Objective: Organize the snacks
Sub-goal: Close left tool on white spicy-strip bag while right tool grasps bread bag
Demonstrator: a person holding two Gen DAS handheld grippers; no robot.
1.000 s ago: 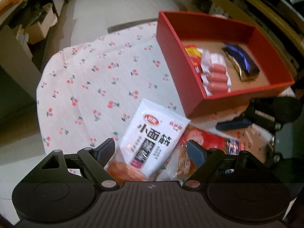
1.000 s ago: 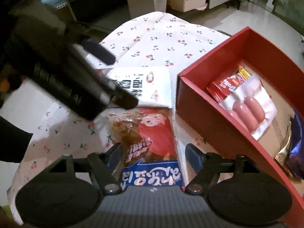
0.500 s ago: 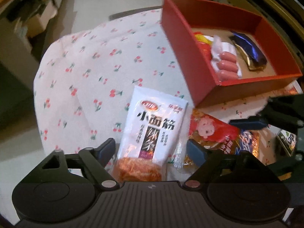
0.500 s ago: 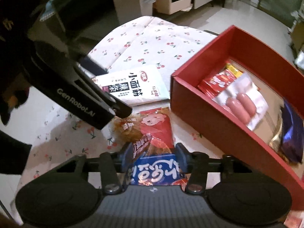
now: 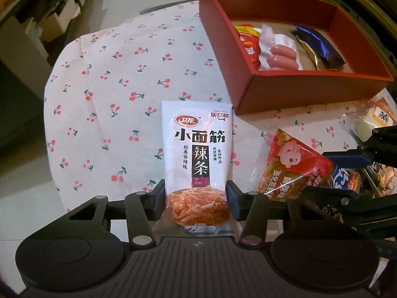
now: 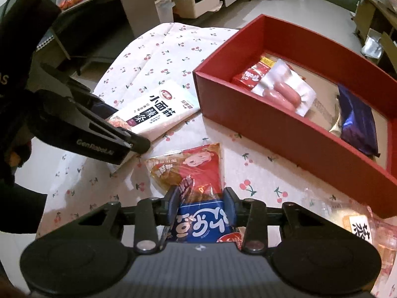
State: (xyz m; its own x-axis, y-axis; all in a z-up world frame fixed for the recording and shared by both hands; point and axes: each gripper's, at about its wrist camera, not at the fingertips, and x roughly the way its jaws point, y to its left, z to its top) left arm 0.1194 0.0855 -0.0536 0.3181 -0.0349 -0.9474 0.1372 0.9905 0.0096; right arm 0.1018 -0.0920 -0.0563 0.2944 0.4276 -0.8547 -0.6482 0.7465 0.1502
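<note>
A white spicy-strip packet (image 5: pixel 196 144) lies on the cherry-print cloth. My left gripper (image 5: pixel 196 193) has its jaws closing on the packet's lower end, with both pads pressed against its sides. To its right lies a red and blue snack packet (image 6: pixel 198 168), and my right gripper (image 6: pixel 201 198) is shut on its blue end. The open red box (image 5: pixel 297 89) stands behind them. It holds a pack of sausages (image 6: pixel 282 94), a small red packet (image 6: pixel 253 74) and a purple packet (image 6: pixel 357 119). In the right wrist view the left gripper (image 6: pixel 119 124) grips the white packet (image 6: pixel 158 109).
Another clear packet with a pale piece and a label (image 5: pixel 372 119) lies right of the red and blue one, in front of the box. The round table's edge (image 5: pixel 52 114) drops to the floor on the left. Cardboard boxes (image 5: pixel 57 19) and shelves stand around.
Both grippers have gone from open to shut, the left on the white packet, the right on the red and blue one. Both have moved, and the box's view has shifted.
</note>
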